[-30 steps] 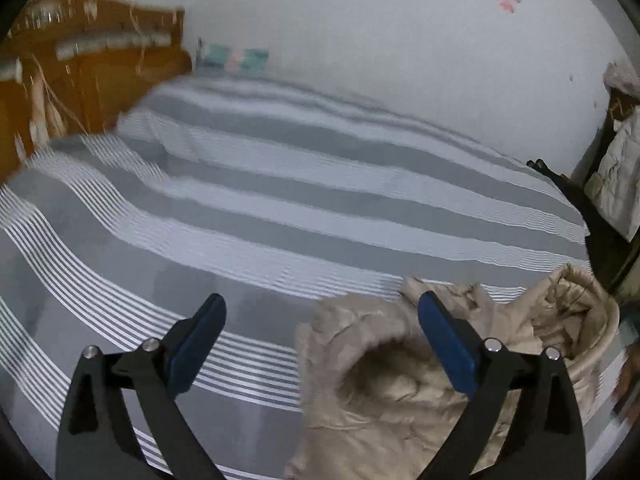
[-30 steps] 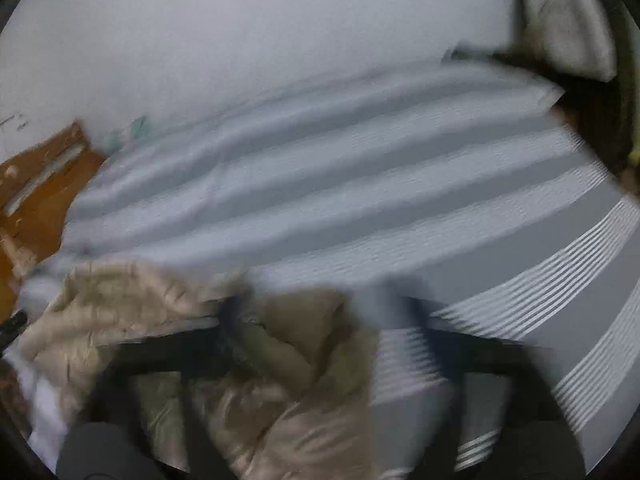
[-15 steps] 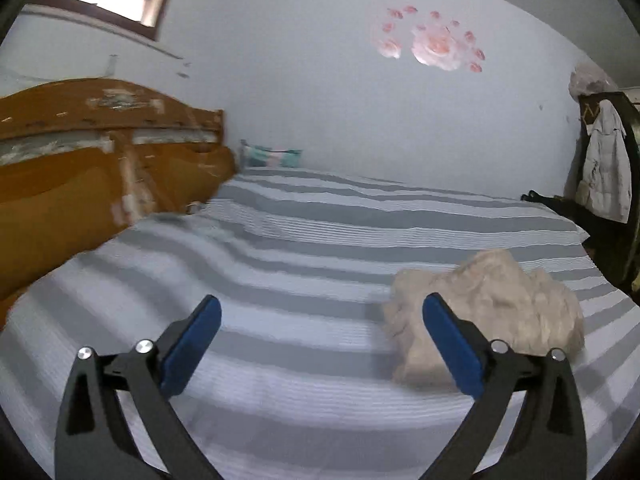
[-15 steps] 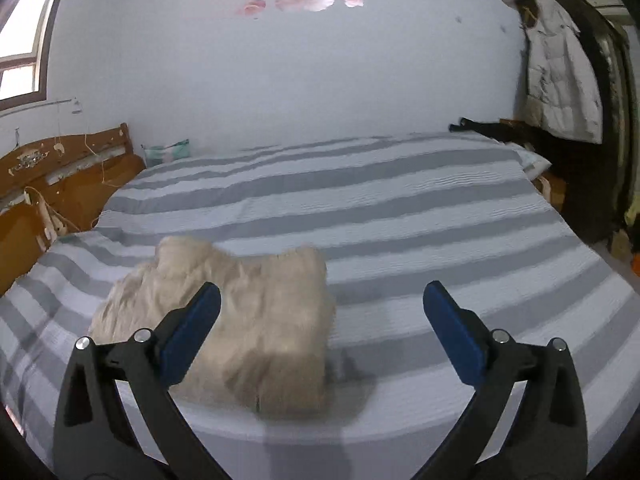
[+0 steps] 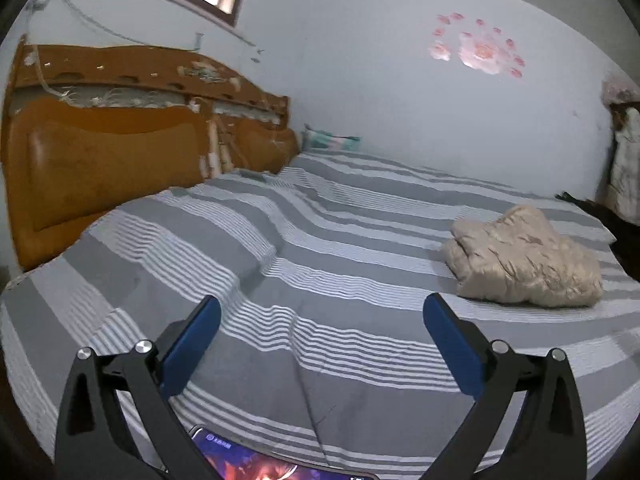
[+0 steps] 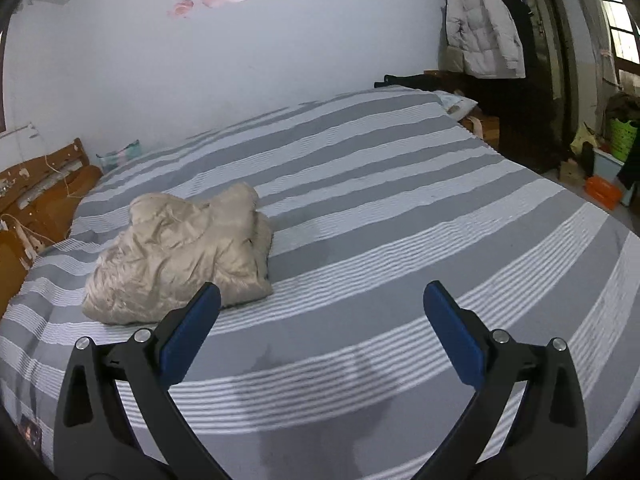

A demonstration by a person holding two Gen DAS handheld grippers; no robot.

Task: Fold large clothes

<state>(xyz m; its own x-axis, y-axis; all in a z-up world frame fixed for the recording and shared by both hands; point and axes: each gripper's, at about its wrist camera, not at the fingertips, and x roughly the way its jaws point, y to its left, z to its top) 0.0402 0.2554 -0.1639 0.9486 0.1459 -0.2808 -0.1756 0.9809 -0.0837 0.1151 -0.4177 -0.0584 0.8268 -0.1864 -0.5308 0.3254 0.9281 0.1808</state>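
Note:
A beige puffy jacket [image 5: 524, 258] lies folded in a bundle on the grey-and-white striped bed [image 5: 320, 272]. In the right wrist view the jacket [image 6: 180, 256] sits to the left, just beyond the left fingertip. My left gripper [image 5: 320, 316] hovers open over the bed, well left of and nearer than the jacket, with nothing between its blue pads. My right gripper [image 6: 320, 304] is also open and empty, over bare striped sheet [image 6: 400, 240] to the right of the jacket.
A wooden headboard [image 5: 100, 160] bounds the bed on the left. A phone with a lit screen [image 5: 248, 464] lies at the near bed edge. A pale coat [image 6: 480, 28] hangs on a dark wardrobe at the right, with a green basket [image 6: 622, 138] and boxes on the floor.
Both grippers have let go of the jacket and pulled back and up from it. The jacket now rests folded on the bed, farther off in both views.

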